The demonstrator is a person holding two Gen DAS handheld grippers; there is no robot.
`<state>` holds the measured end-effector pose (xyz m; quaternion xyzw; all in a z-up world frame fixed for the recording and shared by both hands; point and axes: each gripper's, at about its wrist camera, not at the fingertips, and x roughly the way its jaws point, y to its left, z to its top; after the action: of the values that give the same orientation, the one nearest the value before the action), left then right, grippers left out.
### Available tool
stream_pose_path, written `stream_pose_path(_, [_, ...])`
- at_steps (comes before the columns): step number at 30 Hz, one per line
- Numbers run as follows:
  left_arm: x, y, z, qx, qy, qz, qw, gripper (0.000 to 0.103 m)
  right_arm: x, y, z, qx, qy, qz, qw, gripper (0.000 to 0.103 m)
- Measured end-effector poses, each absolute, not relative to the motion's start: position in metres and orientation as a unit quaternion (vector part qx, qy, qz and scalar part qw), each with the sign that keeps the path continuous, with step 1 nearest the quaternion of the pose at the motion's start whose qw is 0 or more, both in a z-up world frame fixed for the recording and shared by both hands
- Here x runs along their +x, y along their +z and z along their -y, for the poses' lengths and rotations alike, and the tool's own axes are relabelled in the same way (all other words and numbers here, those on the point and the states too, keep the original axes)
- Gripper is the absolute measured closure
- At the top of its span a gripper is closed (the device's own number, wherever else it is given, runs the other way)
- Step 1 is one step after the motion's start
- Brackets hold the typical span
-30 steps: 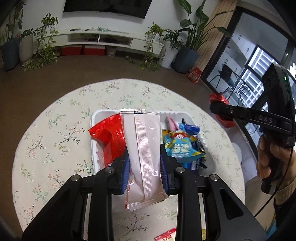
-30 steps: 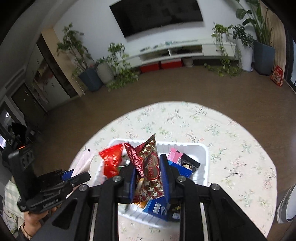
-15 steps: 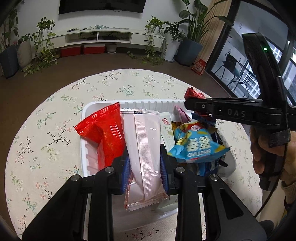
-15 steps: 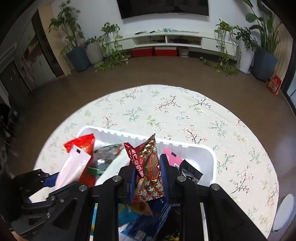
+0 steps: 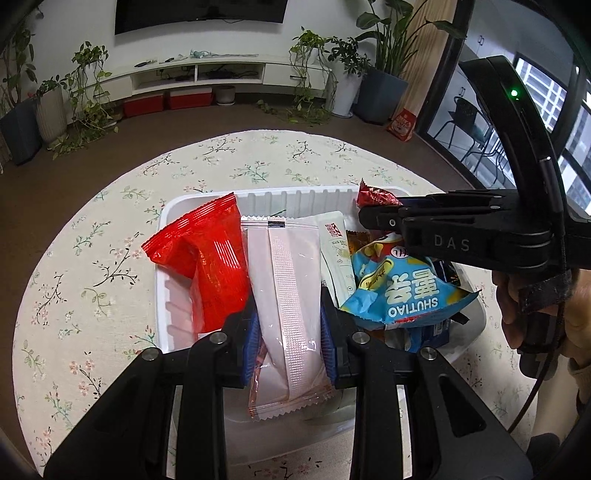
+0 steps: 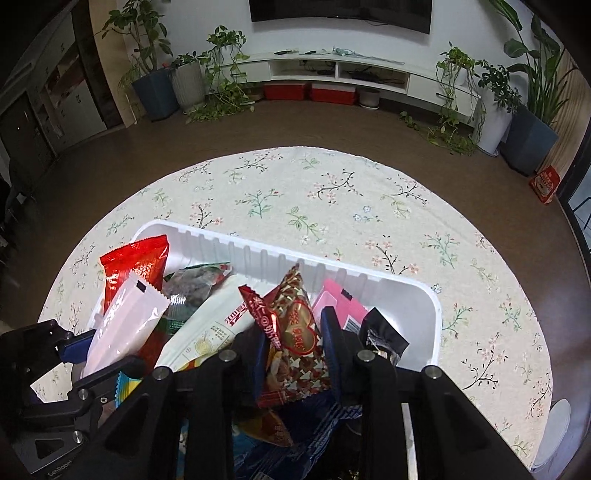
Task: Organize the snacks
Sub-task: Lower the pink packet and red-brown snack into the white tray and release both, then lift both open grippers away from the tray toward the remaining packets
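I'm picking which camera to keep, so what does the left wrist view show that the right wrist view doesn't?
Only the left wrist view: the blue Shutiao bag face-on and a hand holding the right gripper.
Only the right wrist view: the pink packet and small black packet.
Both: the white bin, the red packet, the pale pink packet in the left gripper, and the red-and-gold packet in the right jaws.

Home living rm: wall-mounted TV (image 6: pixel 340 11) top centre, low white media shelf (image 6: pixel 340 72) under it, potted plants (image 6: pixel 151 55) both sides, round table w/ floral cloth (image 6: pixel 332 192) mid-frame.
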<state>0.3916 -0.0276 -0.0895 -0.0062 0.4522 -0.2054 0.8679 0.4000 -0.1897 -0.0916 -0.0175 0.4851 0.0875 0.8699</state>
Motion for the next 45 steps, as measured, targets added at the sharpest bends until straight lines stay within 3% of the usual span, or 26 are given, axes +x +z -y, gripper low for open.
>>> stream_pose_path(6, [0.394, -0.091, 0.032, 0.004, -0.196, -0.451, 0.871, 0.072, 0.396, -0.089, 0.186, -0.027, 0.086, -0.482, 0.871, 0.07])
stream_pose_path(9, [0.394, -0.088, 0.034, 0.005, -0.189, -0.444, 0.876, 0.053, 0.394, -0.084, 0.185, -0.03, 0.086, -0.477, 0.874, 0.063])
stream_pose_path(17, [0.39, -0.077, 0.034, 0.007, -0.188, -0.433, 0.882, 0.044, 0.386, -0.069, 0.184, -0.04, 0.087, -0.462, 0.882, 0.056])
stream_pose_path(24, [0.354, -0.049, 0.017, 0.011, -0.184, -0.404, 0.896, 0.012, 0.355, -0.035, 0.209, 0.003, 0.088, -0.418, 0.904, 0.038])
stream_pose_path(27, [0.336, -0.039, 0.01, 0.015, -0.182, -0.392, 0.901, 0.009, 0.331, -0.019, 0.222, 0.027, 0.088, -0.392, 0.915, 0.035])
stream_pose_path(29, [0.322, -0.034, 0.005, 0.013, -0.177, -0.391, 0.903, 0.0, 0.312, -0.013, 0.229, 0.043, 0.092, -0.378, 0.92, 0.031])
stream_pose_path(35, [0.26, -0.037, -0.013, 0.0, -0.166, -0.389, 0.906, 0.0, 0.23, -0.024, 0.252, 0.136, 0.101, -0.352, 0.92, 0.018])
stream_pose_path(45, [0.181, -0.068, 0.006, 0.028, -0.152, -0.462, 0.873, 0.0, 0.102, -0.096, 0.245, 0.188, 0.044, -0.379, 0.905, 0.017])
